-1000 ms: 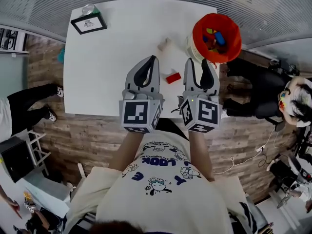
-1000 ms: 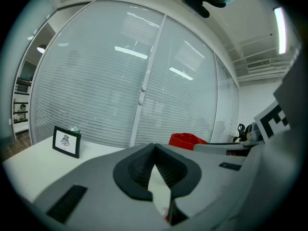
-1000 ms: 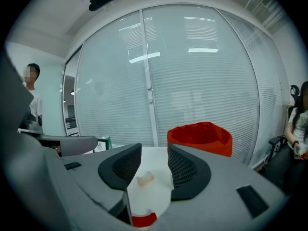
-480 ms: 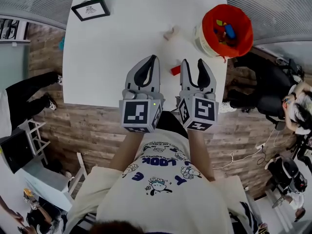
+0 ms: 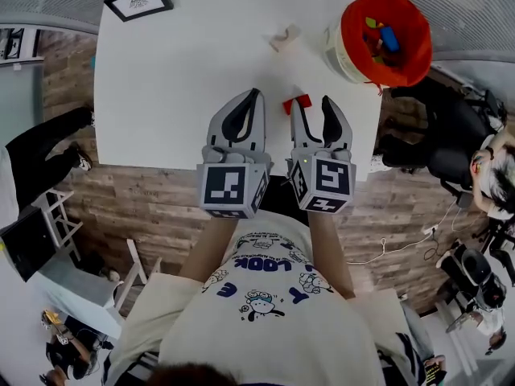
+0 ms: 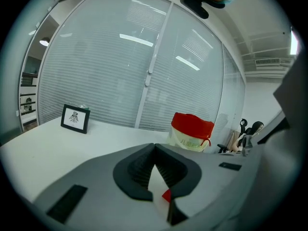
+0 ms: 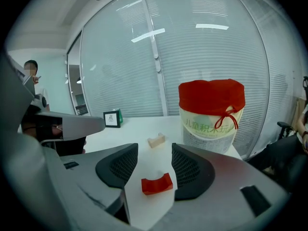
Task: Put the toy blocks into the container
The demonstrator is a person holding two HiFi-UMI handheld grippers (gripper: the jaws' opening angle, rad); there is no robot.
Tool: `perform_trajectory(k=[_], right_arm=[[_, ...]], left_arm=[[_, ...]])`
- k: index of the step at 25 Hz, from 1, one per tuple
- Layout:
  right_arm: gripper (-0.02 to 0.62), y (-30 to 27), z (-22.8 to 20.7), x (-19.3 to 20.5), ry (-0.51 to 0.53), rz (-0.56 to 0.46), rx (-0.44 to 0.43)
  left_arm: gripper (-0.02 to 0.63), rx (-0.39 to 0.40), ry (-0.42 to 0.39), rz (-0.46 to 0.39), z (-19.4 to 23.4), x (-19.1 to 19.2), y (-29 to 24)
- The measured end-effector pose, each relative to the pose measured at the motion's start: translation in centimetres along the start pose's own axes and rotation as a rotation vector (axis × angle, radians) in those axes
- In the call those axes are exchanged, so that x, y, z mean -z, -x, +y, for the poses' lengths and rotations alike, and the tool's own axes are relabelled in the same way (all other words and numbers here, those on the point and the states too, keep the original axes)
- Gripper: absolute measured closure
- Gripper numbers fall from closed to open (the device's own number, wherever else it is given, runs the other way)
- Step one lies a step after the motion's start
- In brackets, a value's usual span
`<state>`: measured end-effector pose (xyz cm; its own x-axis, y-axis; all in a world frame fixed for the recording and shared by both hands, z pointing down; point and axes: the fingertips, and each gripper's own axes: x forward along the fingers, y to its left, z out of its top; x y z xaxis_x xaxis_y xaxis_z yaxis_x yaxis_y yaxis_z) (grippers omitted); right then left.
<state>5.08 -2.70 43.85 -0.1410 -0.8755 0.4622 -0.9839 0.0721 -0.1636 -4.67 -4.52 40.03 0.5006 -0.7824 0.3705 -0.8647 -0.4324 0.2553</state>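
Grippers side by side over the near edge of a white table point(image 5: 177, 79), both pointing to the far side and tipped down a little. State of left gripper point(image 5: 256, 95): closed. In the left gripper view point(image 6: 154, 148) the jaws meet at the tips with nothing gripped. A sliver of the red block point(image 6: 166, 195) shows through the gap lower down; it lies on the table beyond.

State of right gripper point(image 5: 311, 103): partly open, and its jaws have just been opening. The red block point(image 5: 297, 103) lies on the table between them, by the left jaw's tip in the head view. The right gripper view point(image 7: 154, 147) shows the red block point(image 7: 157, 184) flat on the table with its arched cutout facing up. The pads stand on either side and do not press on it, so it is not held.

Farther out lies a tan block point(image 5: 284, 37) on the table, well apart from the red one and just left of the container point(image 5: 348, 30). The right gripper view has the tan block point(image 7: 156, 140) beyond the jaws. The container point(image 7: 211, 119) is a white tub with a red cloth top and a drawstring. It stands at the far right corner of the table and is also seen from the left gripper point(image 6: 191, 134). Coloured blocks point(image 5: 385, 37) lie inside it, seen from the head view. A black frame point(image 5: 138, 1) stands upright at the far left corner point(image 6: 75, 118).
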Motion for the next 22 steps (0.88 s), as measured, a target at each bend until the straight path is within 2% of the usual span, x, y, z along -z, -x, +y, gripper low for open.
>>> perform_trajectory(k=[5,8,20,22], right_arm=[[0.384,-0.5,0.1,1.6,0.006,0.04,-0.01],[0.333,-0.9,0.1,2.6,0.007,0.068,-0.007],[0.307,-2.2,0.2,5.6,0.008,0.148,-0.017],[0.279,-2.4,0.2,6.0,0.017,0.157,-0.01]], left_arm=[[0.58,0.004,0.011,0.028,-0.1,1.3,-0.2],[0.58,0.002,0.014,0.041,0.1,1.9,-0.3],[0.58,-0.007,0.033,0.093,0.9,4.0,-0.9],[0.58,-0.008,0.036,0.096,1.1,4.1,-1.0]])
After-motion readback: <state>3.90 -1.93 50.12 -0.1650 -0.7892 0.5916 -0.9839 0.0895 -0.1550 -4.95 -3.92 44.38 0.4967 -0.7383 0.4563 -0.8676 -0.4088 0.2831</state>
